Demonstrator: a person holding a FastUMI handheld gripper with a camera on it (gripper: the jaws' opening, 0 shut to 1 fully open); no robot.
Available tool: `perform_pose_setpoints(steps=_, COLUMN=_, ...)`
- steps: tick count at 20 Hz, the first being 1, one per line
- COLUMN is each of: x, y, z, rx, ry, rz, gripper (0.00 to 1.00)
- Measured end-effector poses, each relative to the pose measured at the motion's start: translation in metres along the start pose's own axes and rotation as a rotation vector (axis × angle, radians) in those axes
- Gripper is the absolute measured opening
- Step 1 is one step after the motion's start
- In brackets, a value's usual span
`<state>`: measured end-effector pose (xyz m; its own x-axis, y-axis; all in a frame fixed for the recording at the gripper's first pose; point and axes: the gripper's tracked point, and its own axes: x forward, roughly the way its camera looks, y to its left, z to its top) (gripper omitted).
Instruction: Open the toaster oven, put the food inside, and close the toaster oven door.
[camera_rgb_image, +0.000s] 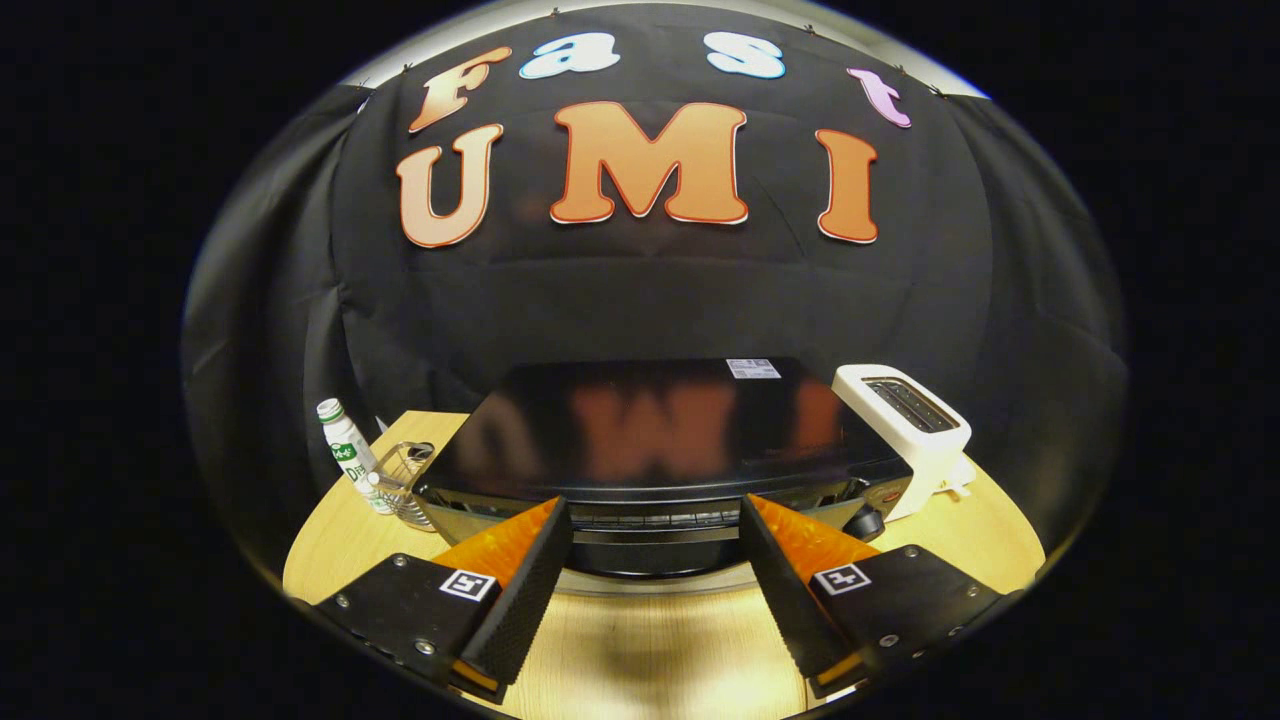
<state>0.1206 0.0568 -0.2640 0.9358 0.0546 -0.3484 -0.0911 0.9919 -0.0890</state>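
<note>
The gripper (655, 560) is hovering above the wooden table (640, 640) with its fingers spread wide apart and nothing held between them. Just ahead of the fingertips, and spanning the gap between them, the toaster oven (660, 430) is sitting with its glossy black top facing up and the upper edge of its door (655, 535) lying right beyond the tips. The door is looking closed, though its handle is hard to make out from this high angle. Beyond the right finger, a white slot toaster (905, 420) is standing just beside the oven. Beyond the left finger, a small bottle (348, 450) and a wire basket (405, 480) are sitting next to the oven's other side. No food is recognisable from here.

Judging from this, opening the door is not yet done. The main risk is that the fingers, coming in from above, are going to close on the door's top edge or vent slats instead of the handle and slip off; a pull that is too sharp could also drag the whole oven forward or nudge the toaster beside it
</note>
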Motion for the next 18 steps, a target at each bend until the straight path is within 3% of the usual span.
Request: perform_pose_setpoints(steps=18, x=-0.065, y=-0.007, z=-0.077, rx=-0.007, ry=0.087, rz=0.02, gripper=1.0)
